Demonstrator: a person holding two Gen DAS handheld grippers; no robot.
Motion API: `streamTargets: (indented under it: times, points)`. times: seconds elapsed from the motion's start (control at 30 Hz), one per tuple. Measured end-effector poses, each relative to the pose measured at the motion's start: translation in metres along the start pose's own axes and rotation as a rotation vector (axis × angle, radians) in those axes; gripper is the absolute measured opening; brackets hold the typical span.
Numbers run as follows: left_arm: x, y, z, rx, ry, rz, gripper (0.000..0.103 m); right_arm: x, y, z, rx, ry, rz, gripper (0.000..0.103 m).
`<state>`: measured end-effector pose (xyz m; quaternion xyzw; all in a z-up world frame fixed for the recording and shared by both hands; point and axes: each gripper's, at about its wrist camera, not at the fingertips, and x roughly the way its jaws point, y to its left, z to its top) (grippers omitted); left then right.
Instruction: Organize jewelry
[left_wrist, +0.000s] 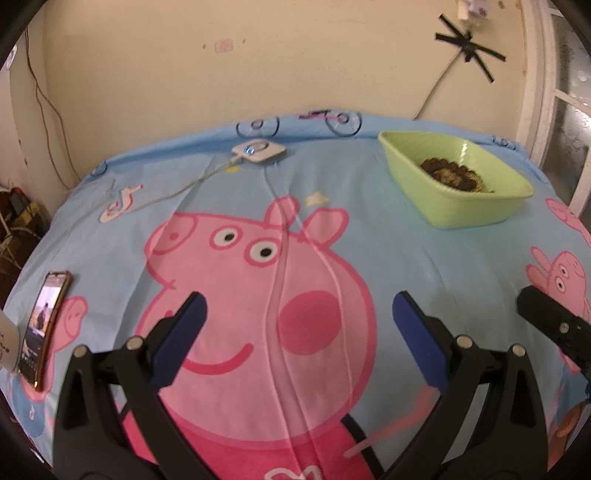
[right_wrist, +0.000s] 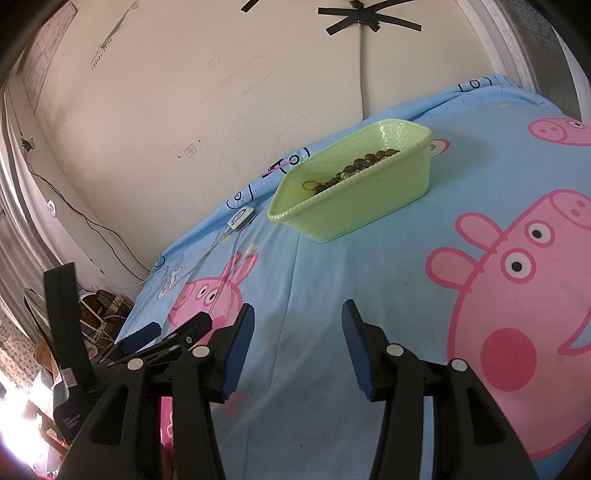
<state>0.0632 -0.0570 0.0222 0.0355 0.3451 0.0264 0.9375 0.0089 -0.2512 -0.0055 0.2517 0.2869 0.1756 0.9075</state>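
The pale green plastic rectangular basket (right_wrist: 354, 192) holding a dark beaded bracelet (right_wrist: 360, 164) lies ahead of the right hand-held gripper (right_wrist: 297, 347), nearer it than the left hand-held gripper (left_wrist: 299, 339), long axis running up-right, both released and empty.

The left gripper (left_wrist: 297, 325) hangs with its blue fingers (left_wrist: 419, 339) spread wide and empty above a cartoon-pig bedsheet (left_wrist: 406, 258), where a green basket (left_wrist: 458, 201) holding dark beads (left_wrist: 452, 173) sits far right and a phone (left_wrist: 44, 325) lies left.

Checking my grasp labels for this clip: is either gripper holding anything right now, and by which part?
Nothing is held. The left gripper and the right gripper both stand open over the bedsheet; the beads lie in the green basket.
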Motion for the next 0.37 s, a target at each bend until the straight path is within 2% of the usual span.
streamTargets:
  times: [0.07,0.23,0.37]
  points:
    - [-0.0014,-0.0026,-0.0012,0.016,-0.008,0.004,0.097,0.0,-0.0001,0.0,0.0,0.0,0.0,0.025]
    - [0.0071,-0.0044,-0.001,0.027,0.046,-0.009,0.097,-0.0001,-0.0004,-0.0001,0.0,0.001,0.0,0.025]
    - [0.0084,-0.0046,-0.001,0.025,0.054,-0.008,0.097,0.0002,-0.0006,-0.0003,0.0,0.002,0.0,0.025]
